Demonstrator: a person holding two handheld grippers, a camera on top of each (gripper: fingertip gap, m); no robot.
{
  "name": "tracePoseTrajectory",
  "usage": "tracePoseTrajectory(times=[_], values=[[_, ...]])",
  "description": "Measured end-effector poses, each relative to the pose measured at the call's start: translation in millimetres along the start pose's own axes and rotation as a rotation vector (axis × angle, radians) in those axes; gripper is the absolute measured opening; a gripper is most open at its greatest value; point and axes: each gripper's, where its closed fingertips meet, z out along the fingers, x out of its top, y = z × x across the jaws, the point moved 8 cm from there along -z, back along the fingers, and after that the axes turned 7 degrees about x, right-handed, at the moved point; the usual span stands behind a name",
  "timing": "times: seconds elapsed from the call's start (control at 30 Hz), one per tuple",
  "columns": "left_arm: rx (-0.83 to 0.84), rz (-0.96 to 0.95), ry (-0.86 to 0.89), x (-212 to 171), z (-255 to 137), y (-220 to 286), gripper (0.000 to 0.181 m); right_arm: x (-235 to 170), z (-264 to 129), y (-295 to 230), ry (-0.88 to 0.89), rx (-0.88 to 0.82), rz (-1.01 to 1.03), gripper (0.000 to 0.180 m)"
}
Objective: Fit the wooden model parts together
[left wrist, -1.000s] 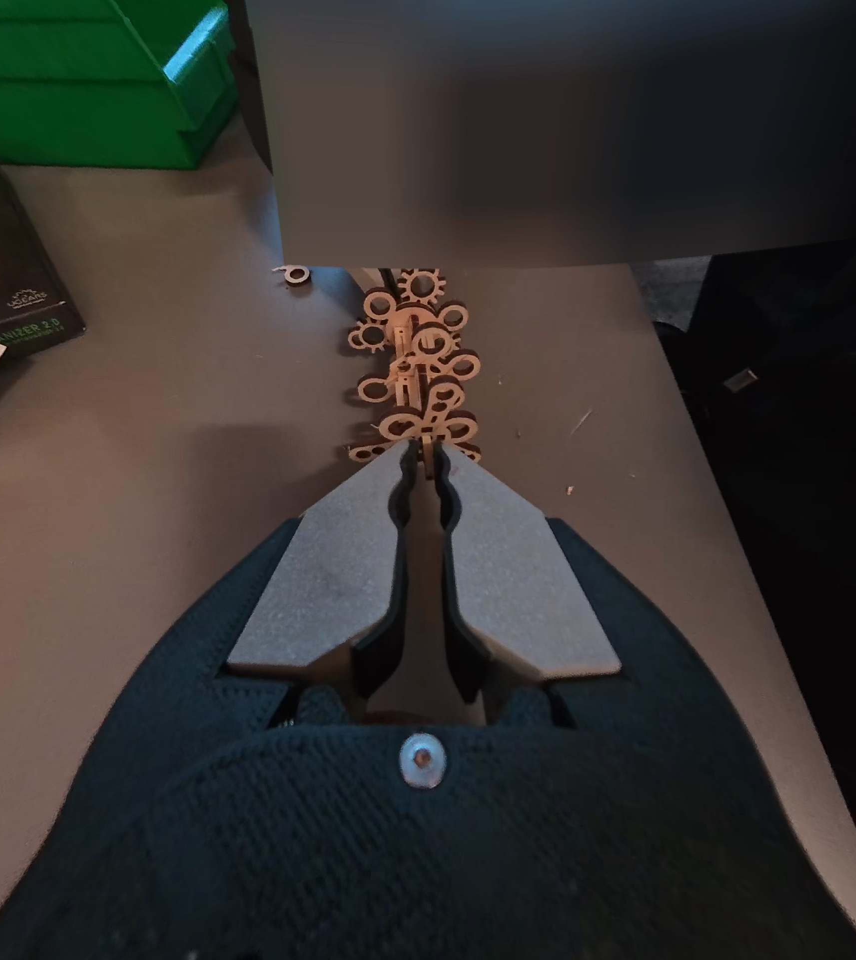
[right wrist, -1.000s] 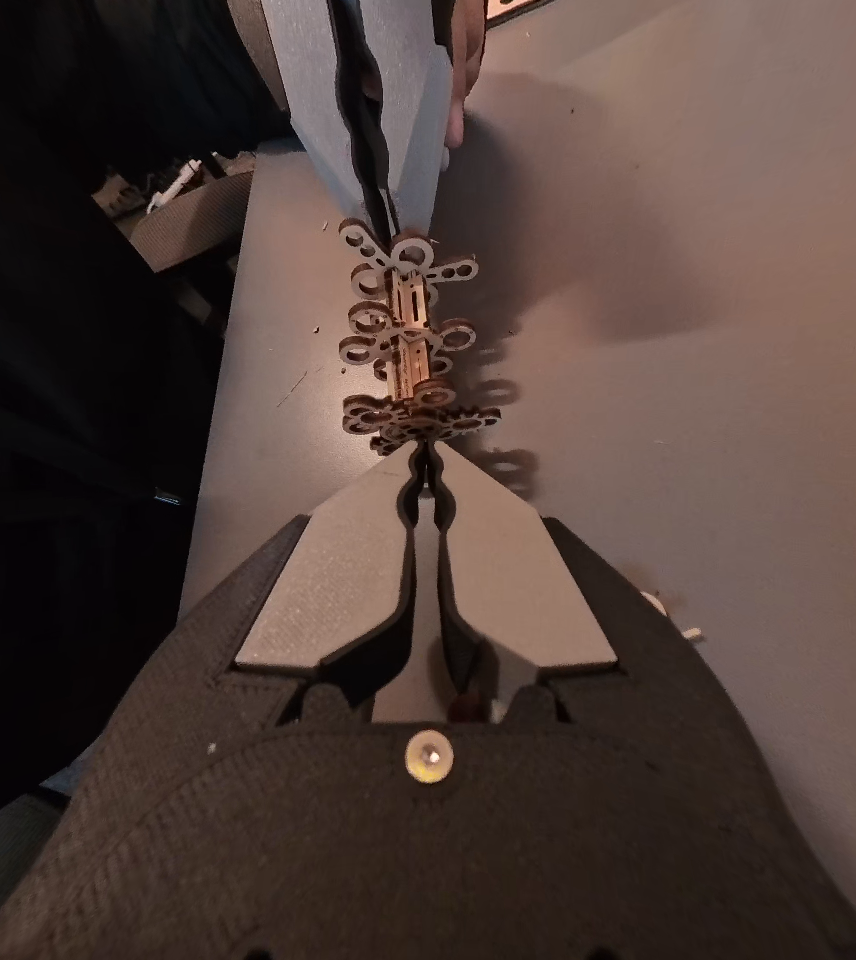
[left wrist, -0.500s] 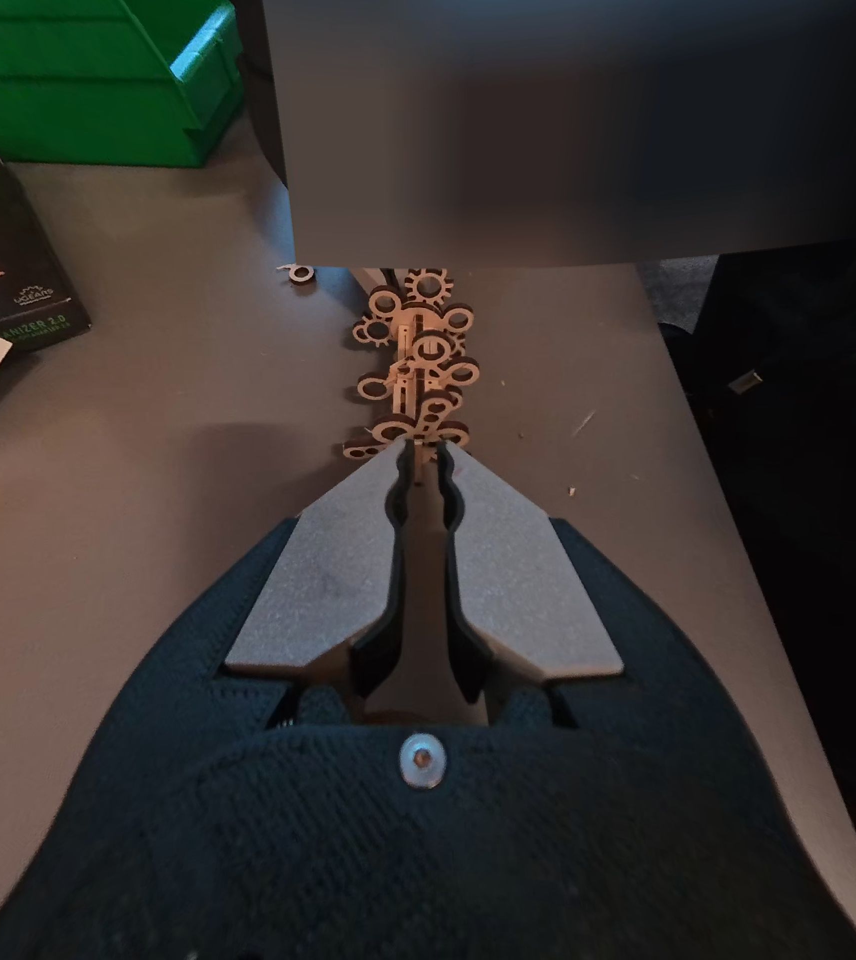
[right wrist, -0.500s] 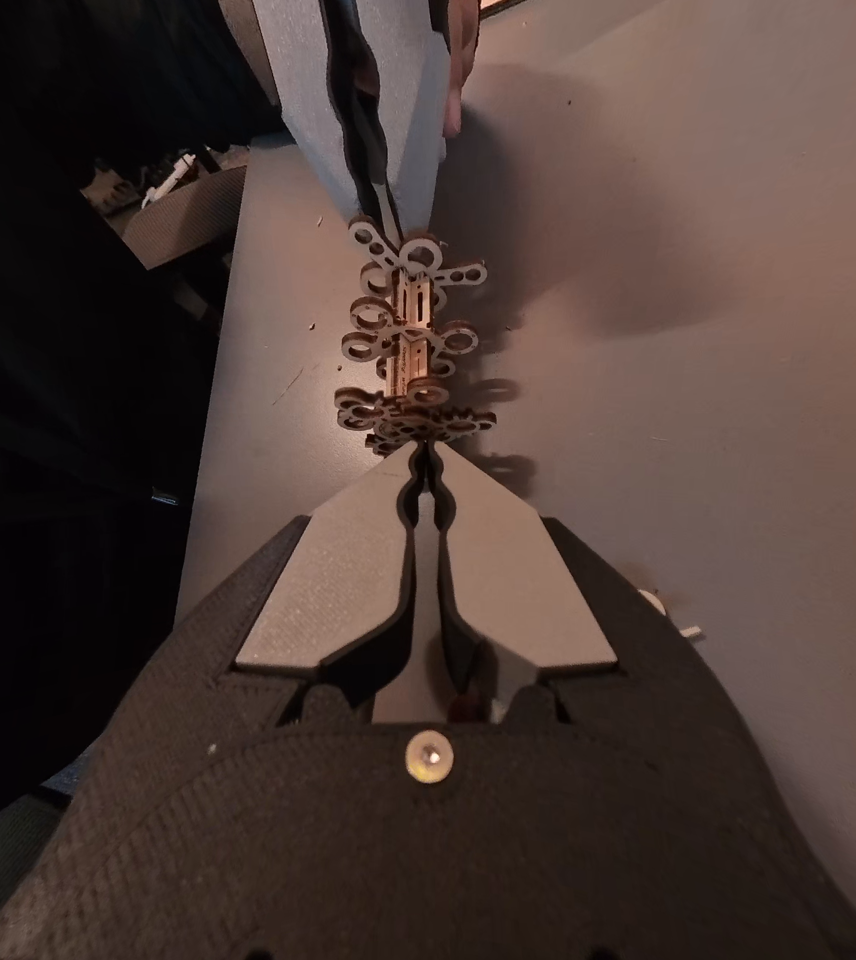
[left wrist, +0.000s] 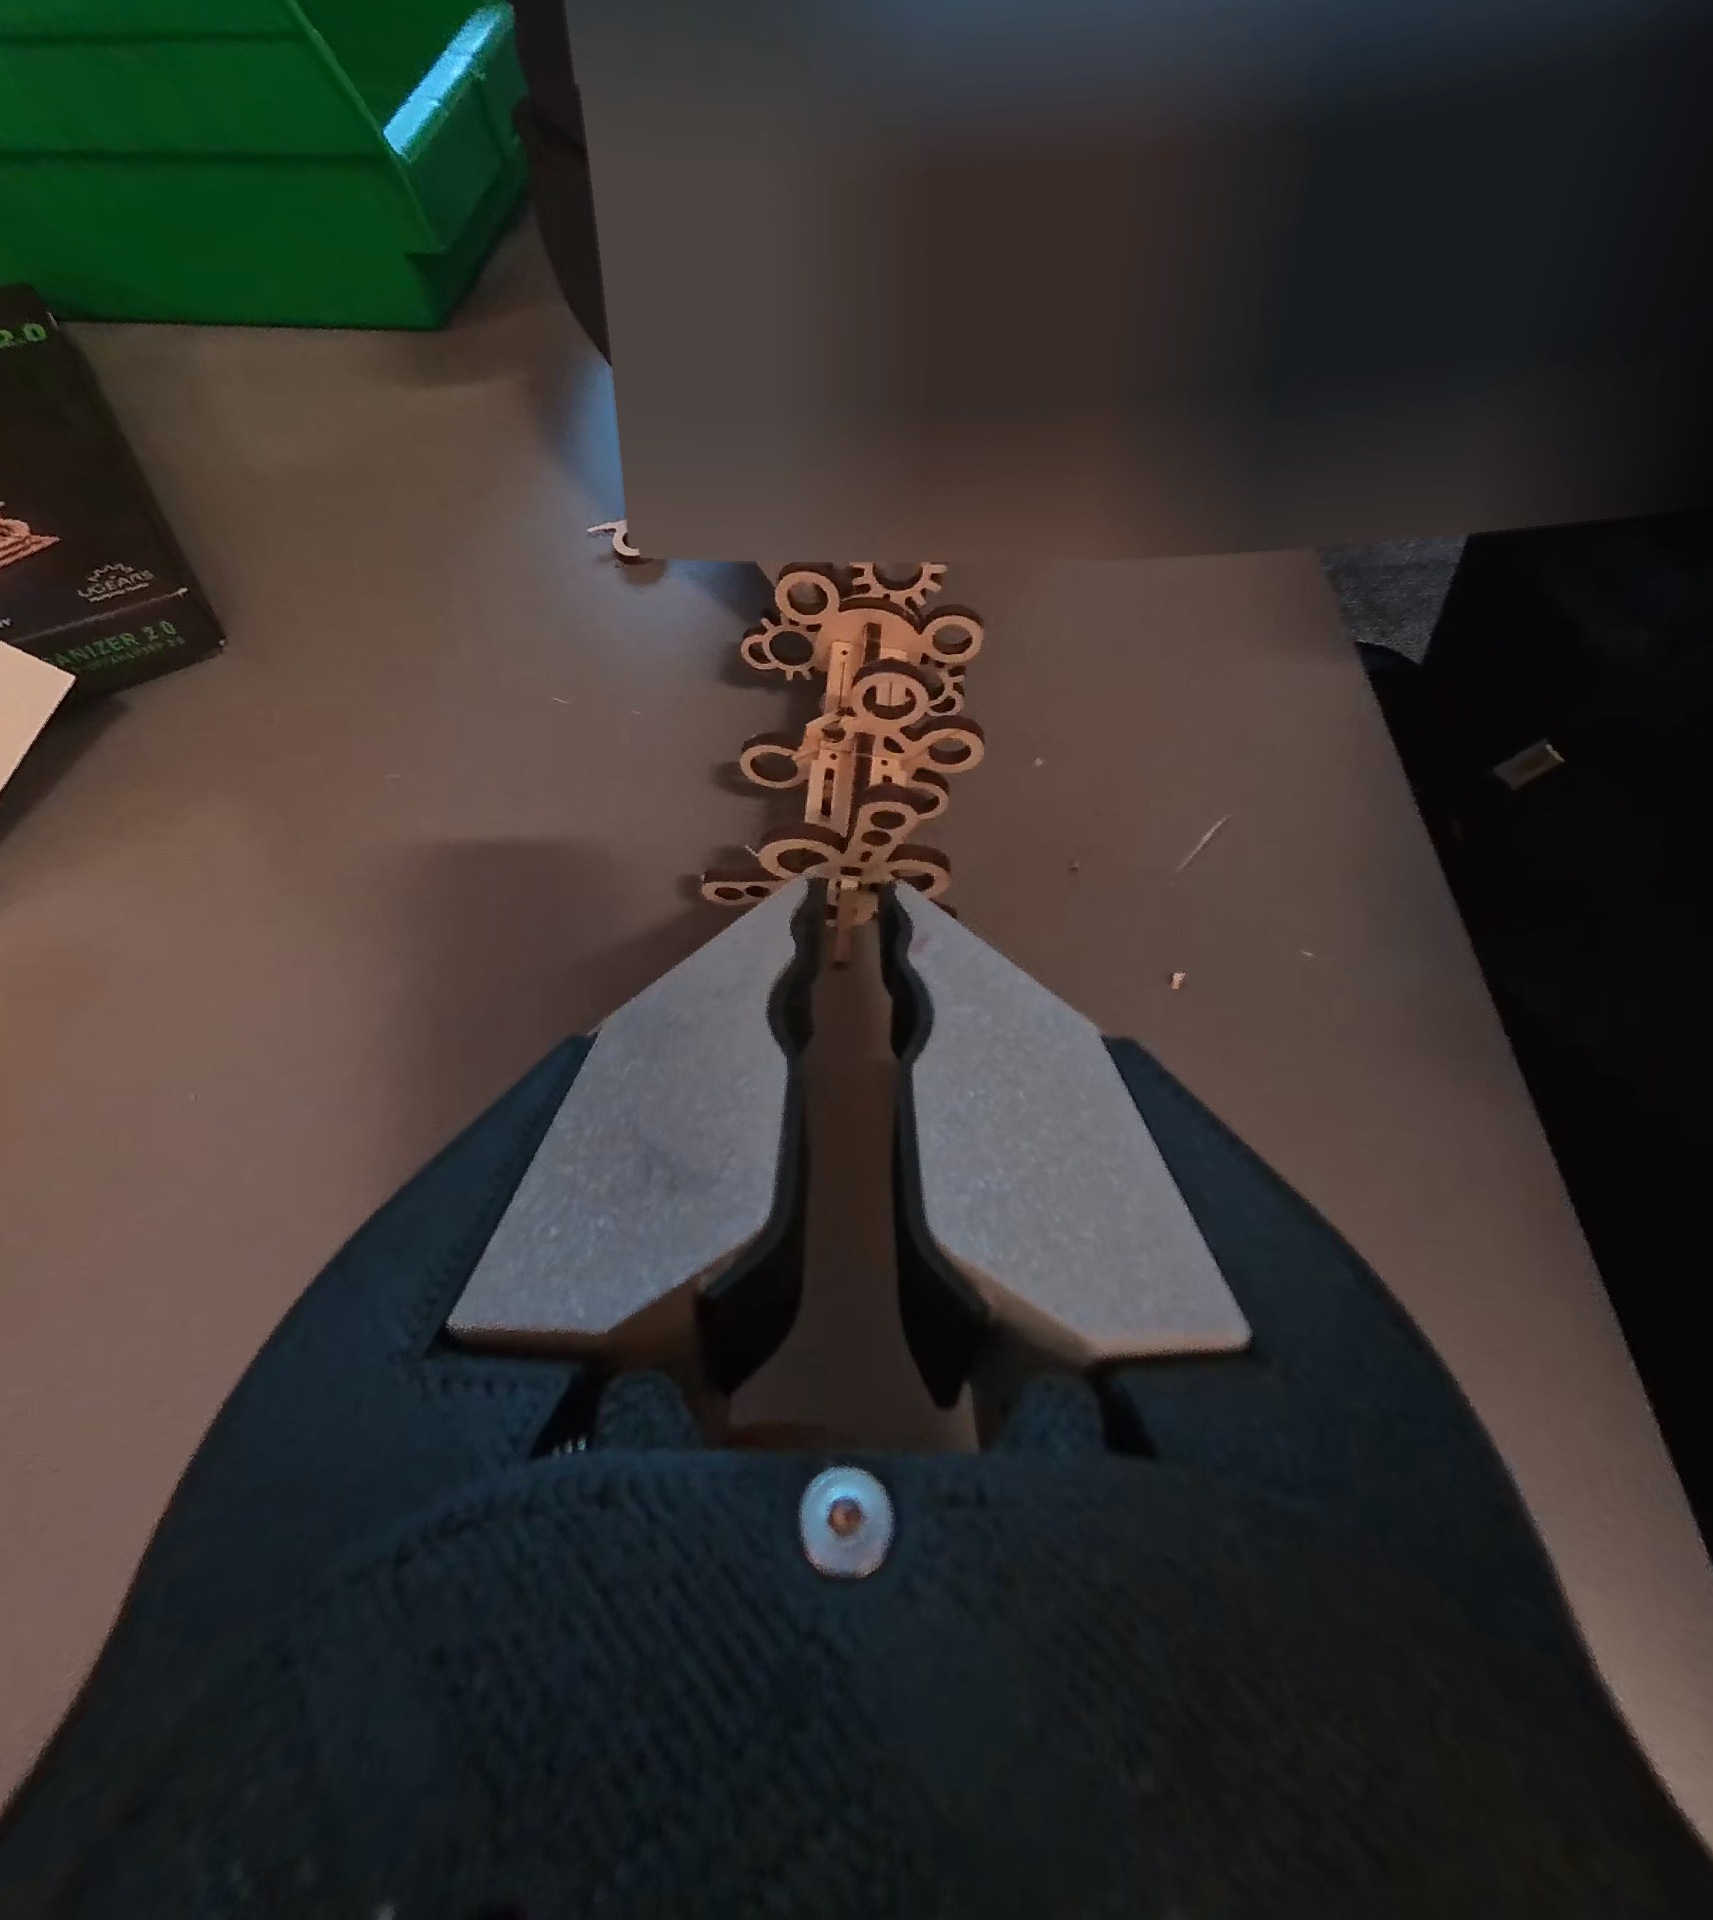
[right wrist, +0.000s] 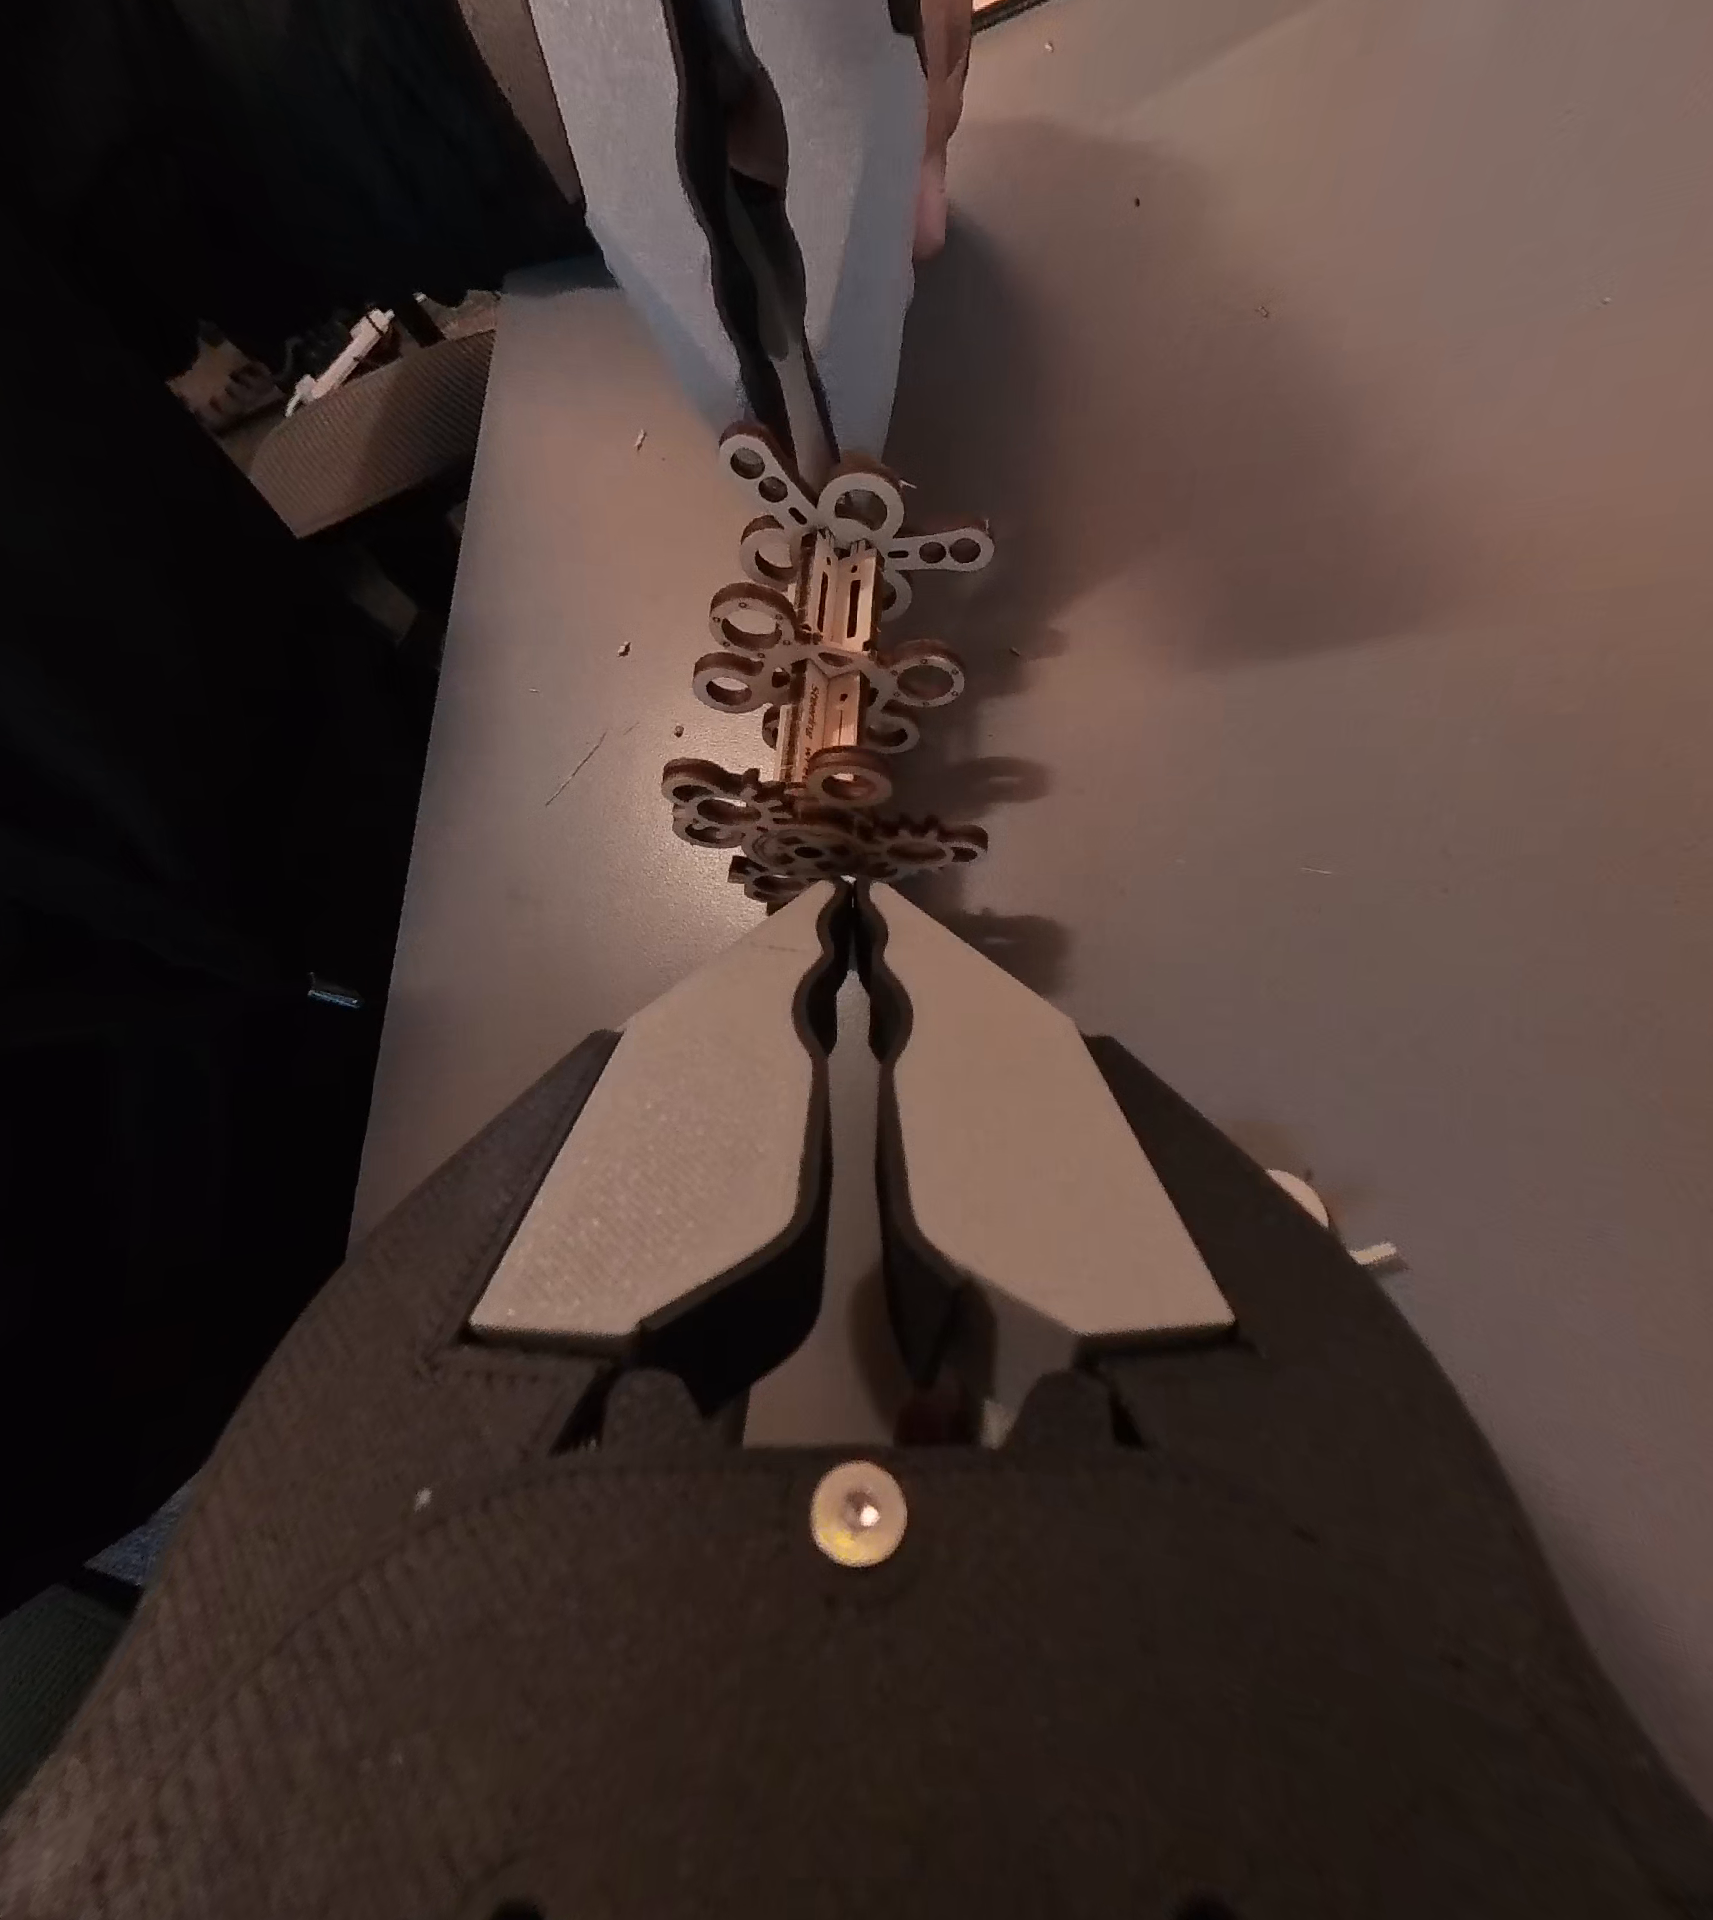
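Wooden model [left wrist: 857, 764], 1 pc, pinched endwise betw. 2 hand-held grippers, left [left wrist: 849, 906] & right [right wrist: 849, 902].

- The right gripper [right wrist: 850, 906], grey fingers on a black textured body, has its tips pinched onto the near end of the pale laser-cut wooden model of stacked gears and rings on a slotted shaft [right wrist: 831, 675].
- The left gripper [right wrist: 798, 421], also grey-fingered, grips the model's far end from the top of the frame.
- The model hangs between them above the grey table [right wrist: 1351, 727], casting a shadow there.
- Small wood splinters [right wrist: 577, 769] lie near the table's left edge.
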Motion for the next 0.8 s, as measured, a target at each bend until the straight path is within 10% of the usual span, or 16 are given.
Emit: tracePoseTrajectory(times=[0.8], values=[[0.018,-0.011,-0.005,2.7,3.9,3.3,0.011,-0.9,-1.0,1.9,-0.005,-0.019,0.014,0.000]])
